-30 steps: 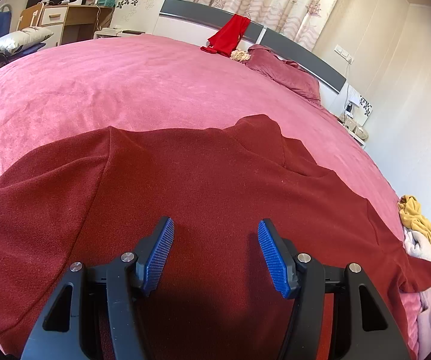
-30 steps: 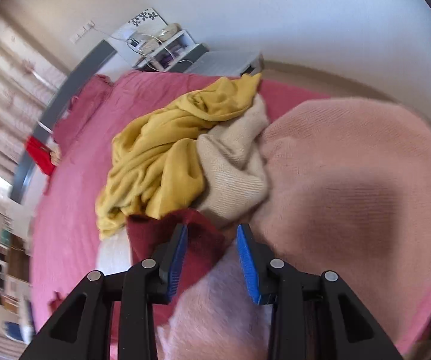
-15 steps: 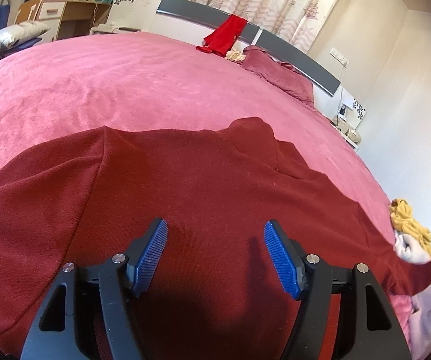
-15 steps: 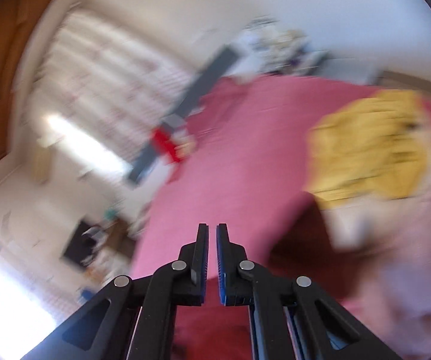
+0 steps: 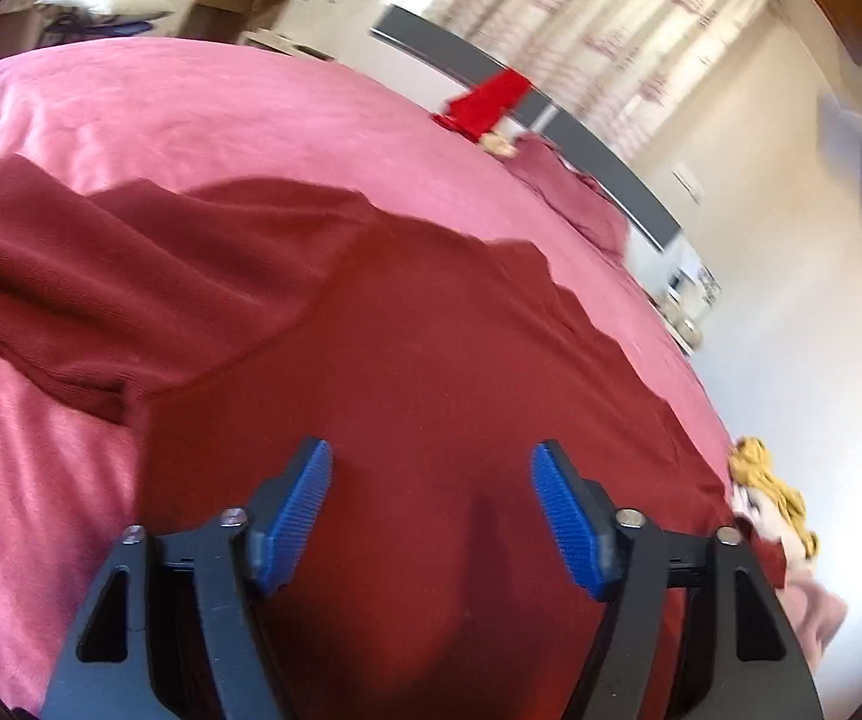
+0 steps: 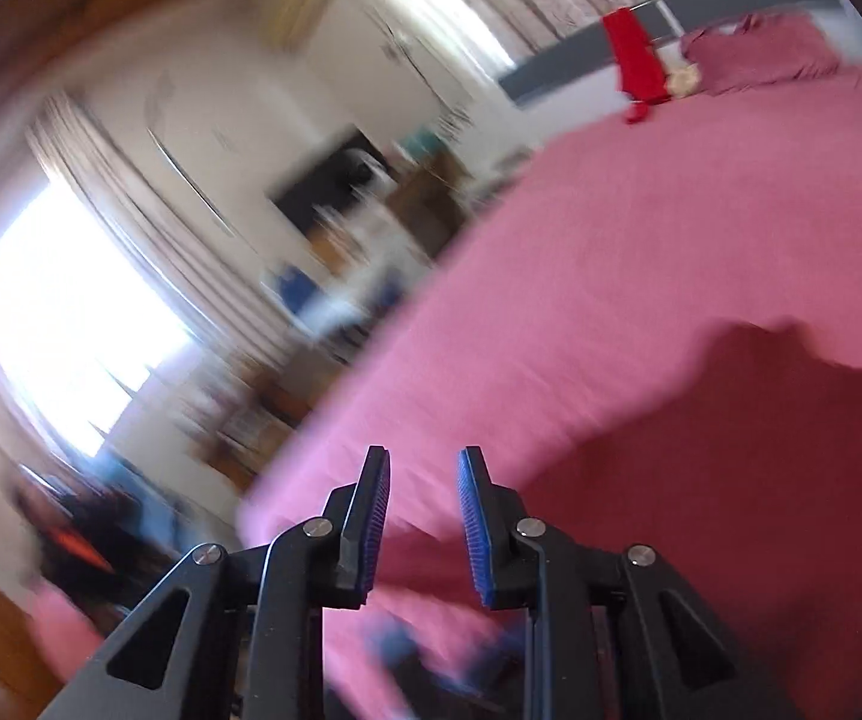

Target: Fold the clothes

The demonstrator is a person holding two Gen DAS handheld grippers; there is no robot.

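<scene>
Maroon sweater [image 5: 431,330] spread on pink bed [image 5: 221,120], sleeve bunched at left. Left gripper [image 5: 431,516] above it, jaws opening, nothing between. Right gripper [image 6: 422,516] swinging fast, jaws parting, empty. Risk: hasty grab misses hem, pinches bedspread, drags fold crooked.

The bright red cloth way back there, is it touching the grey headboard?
Touching. The left wrist view shows the bright red cloth draped over the grey headboard, its lower end lying on the pink bed.
</scene>
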